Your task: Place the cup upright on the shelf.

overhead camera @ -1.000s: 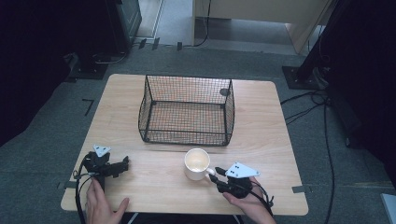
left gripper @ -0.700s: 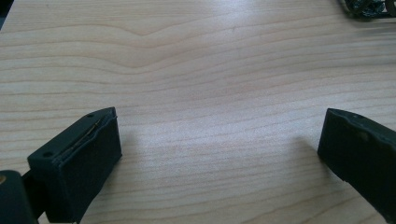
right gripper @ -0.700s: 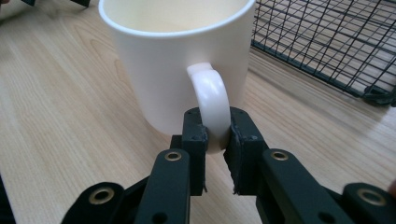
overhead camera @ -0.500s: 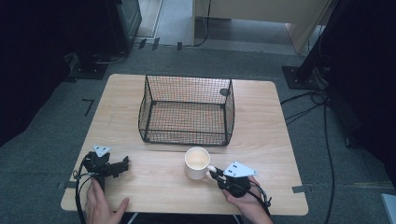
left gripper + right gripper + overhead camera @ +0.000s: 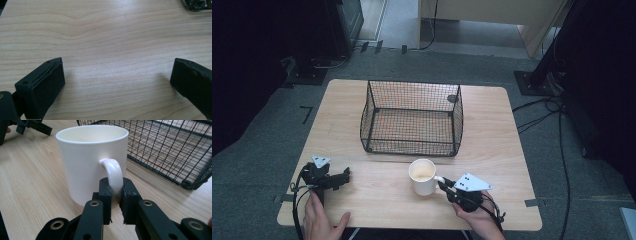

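A white mug stands upright on the wooden table, just in front of a black wire basket. My right gripper is shut on the mug's handle, and its pads press the handle from both sides. Its jaws have just closed onto that handle. The mug rests on the table in the right gripper view. My left gripper lies near the table's front left corner, held by a hand. In the left gripper view its jaws stand wide apart over bare wood, so the left gripper is open.
The wire basket stands open-topped in the middle of the table, close behind the mug. Cables run over the grey floor to the right. Dark stands flank the table at the back.
The right gripper's jaws have closed onto the mug's handle and it edged slightly towards the mug. The mug and the left gripper have stayed where they were.
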{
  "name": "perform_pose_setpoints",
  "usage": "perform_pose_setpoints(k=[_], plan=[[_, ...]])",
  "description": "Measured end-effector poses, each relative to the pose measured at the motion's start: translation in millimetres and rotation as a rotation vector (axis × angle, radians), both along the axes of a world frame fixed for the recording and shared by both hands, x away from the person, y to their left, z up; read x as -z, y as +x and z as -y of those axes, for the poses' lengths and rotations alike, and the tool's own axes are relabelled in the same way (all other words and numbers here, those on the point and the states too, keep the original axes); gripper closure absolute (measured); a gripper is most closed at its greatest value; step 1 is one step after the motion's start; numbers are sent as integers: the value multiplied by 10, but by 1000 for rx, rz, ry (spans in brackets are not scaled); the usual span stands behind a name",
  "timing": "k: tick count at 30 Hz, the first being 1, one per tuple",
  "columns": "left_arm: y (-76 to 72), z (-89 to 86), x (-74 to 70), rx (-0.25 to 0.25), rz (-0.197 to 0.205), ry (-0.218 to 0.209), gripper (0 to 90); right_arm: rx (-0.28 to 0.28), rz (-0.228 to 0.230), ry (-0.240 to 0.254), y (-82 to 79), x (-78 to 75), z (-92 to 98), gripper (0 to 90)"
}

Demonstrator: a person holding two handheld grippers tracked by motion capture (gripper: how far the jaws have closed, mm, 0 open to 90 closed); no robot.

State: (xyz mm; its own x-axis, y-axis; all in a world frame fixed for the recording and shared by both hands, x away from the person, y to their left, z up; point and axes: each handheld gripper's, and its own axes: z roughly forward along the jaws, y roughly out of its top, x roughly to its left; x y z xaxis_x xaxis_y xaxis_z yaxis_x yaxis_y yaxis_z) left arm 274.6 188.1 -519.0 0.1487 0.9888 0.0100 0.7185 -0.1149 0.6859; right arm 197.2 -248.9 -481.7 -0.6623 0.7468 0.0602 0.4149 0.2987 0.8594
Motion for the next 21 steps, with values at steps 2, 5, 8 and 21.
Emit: perform_pose_setpoints(k=[2,5,8,21], plan=[[0,0,0,0,0,0,0,-11,5,0,-11,-17,-7,814],[0,0,0,0,0,0,0,-16,12,5,-24,-36,-17,815],[0,0,0,0,0,0,0,-18,15,9,-26,-45,-16,816],[0,0,0,0,0,0,0,-30,-12,14,22,39,60,818]])
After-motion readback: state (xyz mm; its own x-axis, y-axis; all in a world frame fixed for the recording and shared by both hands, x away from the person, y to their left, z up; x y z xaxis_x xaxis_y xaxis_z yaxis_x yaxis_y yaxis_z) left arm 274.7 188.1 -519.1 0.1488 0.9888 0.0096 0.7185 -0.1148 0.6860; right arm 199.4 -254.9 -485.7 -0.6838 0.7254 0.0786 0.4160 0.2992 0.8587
